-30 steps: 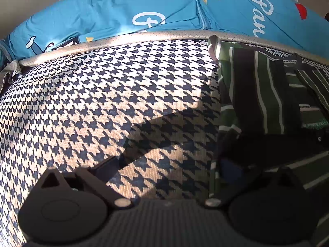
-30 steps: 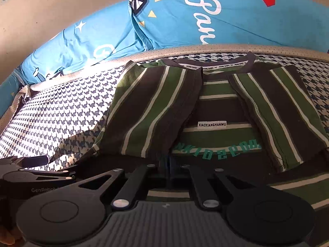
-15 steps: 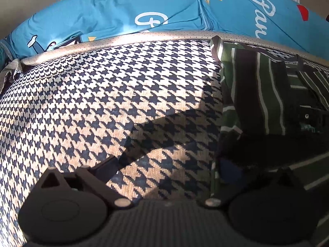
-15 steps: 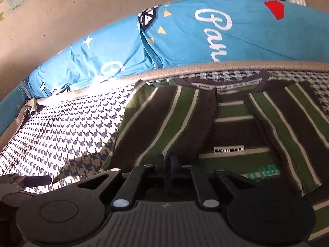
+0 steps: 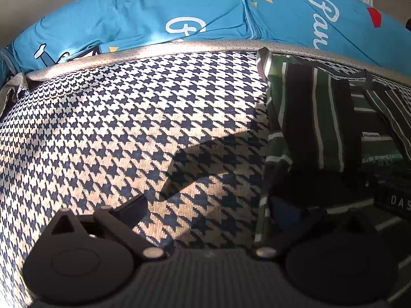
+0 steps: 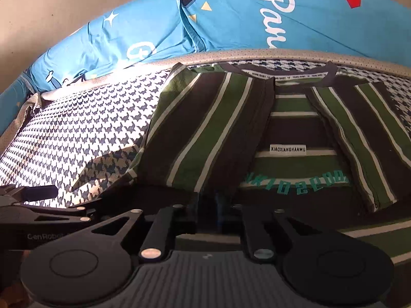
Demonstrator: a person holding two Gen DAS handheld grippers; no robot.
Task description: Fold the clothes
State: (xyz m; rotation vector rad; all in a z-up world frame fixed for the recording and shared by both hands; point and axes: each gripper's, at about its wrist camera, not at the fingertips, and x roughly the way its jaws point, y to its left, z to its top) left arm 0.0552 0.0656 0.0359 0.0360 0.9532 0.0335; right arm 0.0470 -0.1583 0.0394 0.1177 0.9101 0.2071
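Striped shirt, both sleeves folded in, lower part under the grippers

The green, black and white striped cotton shirt (image 6: 290,133) fills centre and right on the houndstooth bed cover (image 6: 77,138). The right gripper (image 6: 218,205) looks clenched on its lower edge; a weak pinch could slip and undo the sleeves. The left gripper (image 5: 205,205) is spread, shirt edge at its right finger.

"XIAOXIANGHANMU" — shirt (image 6: 210,133) label (image 6: 288,149)
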